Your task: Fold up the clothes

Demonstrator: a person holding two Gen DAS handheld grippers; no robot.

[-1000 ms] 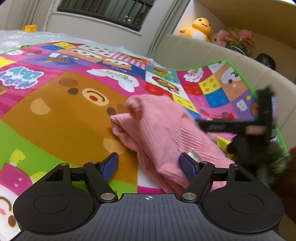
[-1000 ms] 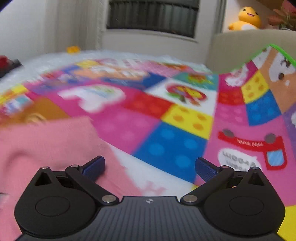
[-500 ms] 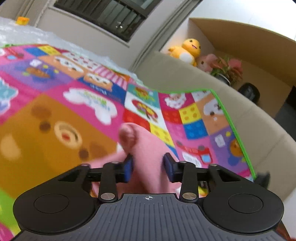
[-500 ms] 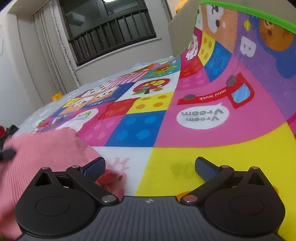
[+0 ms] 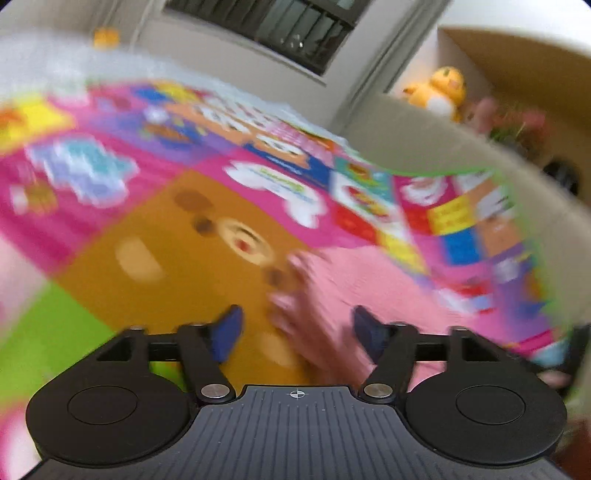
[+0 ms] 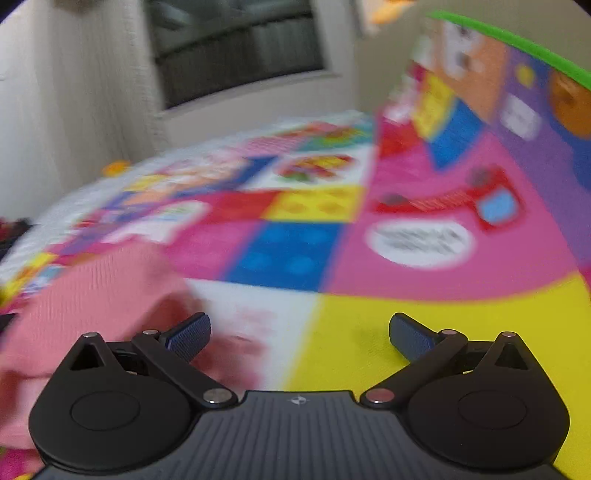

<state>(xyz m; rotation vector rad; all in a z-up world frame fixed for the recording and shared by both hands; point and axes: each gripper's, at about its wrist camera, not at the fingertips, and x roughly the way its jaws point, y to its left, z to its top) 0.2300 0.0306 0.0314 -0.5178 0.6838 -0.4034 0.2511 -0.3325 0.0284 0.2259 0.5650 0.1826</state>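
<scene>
The pink ribbed garment (image 5: 369, 295) lies bunched on a colourful play mat (image 5: 159, 258), over the edge of the mat's orange bear panel and the pink squares to the right of it. Both views are smeared by motion blur, so fine detail of the folds cannot be made out. In the left wrist view the left tool (image 5: 297, 328) is released, its blue-padded fingers (image 5: 227, 332) spread apart with the near edge of the garment lying between them; whether either pad touches the cloth is unclear through the blur. In the right wrist view the right tool (image 6: 299, 334) is also released, fingers wide apart. The garment (image 6: 92, 295) sits at the left of this view, beside and behind the left blue pad (image 6: 188, 334), while the right pad (image 6: 412, 339) hangs over the mat's (image 6: 406, 332) yellow square, clear of the fabric. The far right side of the mat curls up against a beige sofa (image 5: 424, 125), its green border visible along the raised edge. On the ledge behind the sofa sits a yellow plush toy (image 5: 439, 88). A dark barred window (image 5: 280, 26) is set in the wall beyond the mat.
</scene>
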